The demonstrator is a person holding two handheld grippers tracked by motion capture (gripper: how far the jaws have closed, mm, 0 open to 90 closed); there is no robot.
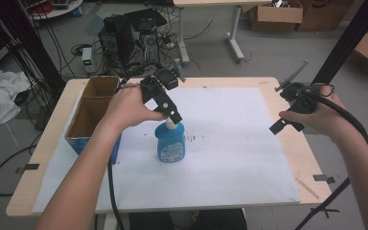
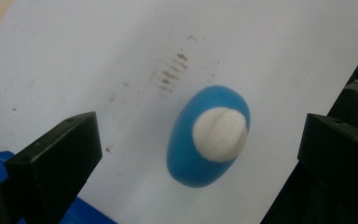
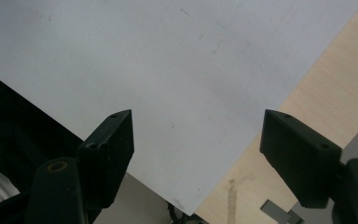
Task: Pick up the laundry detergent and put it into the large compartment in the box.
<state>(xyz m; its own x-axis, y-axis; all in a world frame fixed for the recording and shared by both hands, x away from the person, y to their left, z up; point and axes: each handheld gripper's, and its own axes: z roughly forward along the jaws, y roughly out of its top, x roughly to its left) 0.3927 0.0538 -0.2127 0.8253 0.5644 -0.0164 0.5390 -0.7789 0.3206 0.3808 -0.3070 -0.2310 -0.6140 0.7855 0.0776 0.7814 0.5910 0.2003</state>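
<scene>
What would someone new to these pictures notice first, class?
The blue bottle with its white cap stands upright on the white sheet, near the middle of the table. The left gripper hangs right over the cap, jaws open on either side of it. A cardboard box sits open at the table's left edge.

A cardboard box (image 1: 90,110) stands on the white sheet's (image 1: 230,158) left edge.

The high view looks down and forward from above the near edge of the desk (image 1: 48,143). The left claw view looks straight down, close over the blue bottle (image 2: 208,135). The right claw view looks down near the desk's right edge. All share the white sheet (image 1: 230,143).
</scene>
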